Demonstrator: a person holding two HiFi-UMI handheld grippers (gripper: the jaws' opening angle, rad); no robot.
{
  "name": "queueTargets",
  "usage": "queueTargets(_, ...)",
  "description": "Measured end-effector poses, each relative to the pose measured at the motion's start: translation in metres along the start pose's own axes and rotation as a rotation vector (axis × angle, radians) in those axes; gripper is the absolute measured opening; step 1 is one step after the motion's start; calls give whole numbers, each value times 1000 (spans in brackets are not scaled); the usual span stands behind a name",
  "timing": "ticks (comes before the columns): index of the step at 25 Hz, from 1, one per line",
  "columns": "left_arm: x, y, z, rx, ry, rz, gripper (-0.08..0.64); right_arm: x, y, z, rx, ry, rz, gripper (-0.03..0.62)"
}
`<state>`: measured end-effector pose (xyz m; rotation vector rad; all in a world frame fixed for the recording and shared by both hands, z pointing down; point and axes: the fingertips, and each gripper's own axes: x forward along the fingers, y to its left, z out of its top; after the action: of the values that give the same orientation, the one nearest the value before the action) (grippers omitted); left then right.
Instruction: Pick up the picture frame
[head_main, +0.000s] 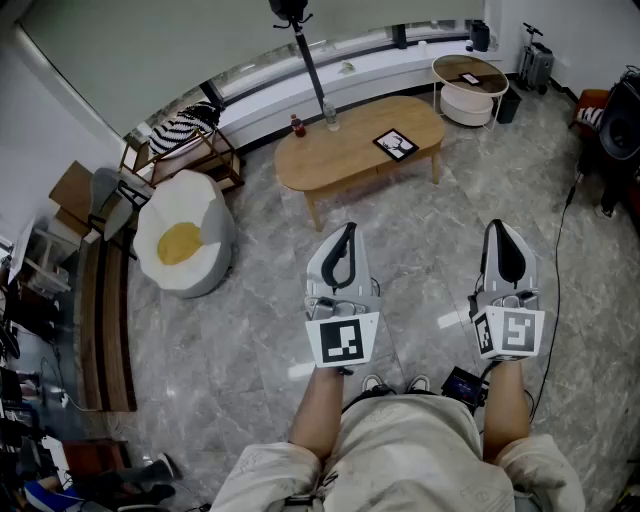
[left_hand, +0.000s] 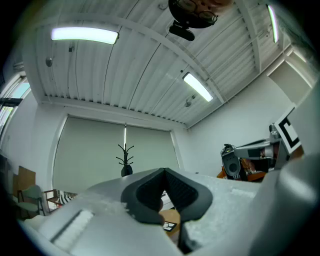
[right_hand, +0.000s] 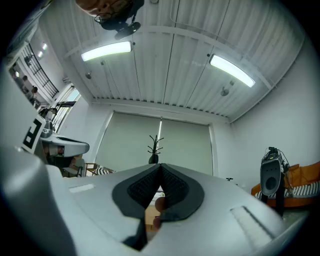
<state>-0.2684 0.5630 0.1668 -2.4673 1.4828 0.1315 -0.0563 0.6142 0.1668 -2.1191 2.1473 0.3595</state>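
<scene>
Both my grippers, left (head_main: 344, 240) and right (head_main: 503, 238), had jaws pressed together on nothing. The picture frame (head_main: 396, 144) lay flat on the oval wooden table (head_main: 340, 152), well ahead of both tips and somewhat nearer my left gripper.

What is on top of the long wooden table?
On the table, a picture frame lies flat near the right end; a red bottle and a clear container stand at the far edge. The frame's underside is hidden.
</scene>
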Motion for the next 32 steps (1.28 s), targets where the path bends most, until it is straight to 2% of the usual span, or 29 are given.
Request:
queueTargets(9,0,-22,4,-34,2,5,5,-9,-6,-1,-7,3,12,0)
queueTargets(24,9,-114,5,-74,13,-49,5,-52,-64,-4,4,-4,6,2)
queueTargets(32,23,-133,3,-86,22,-66,5,-49,-87,-10,16,3,-32,2)
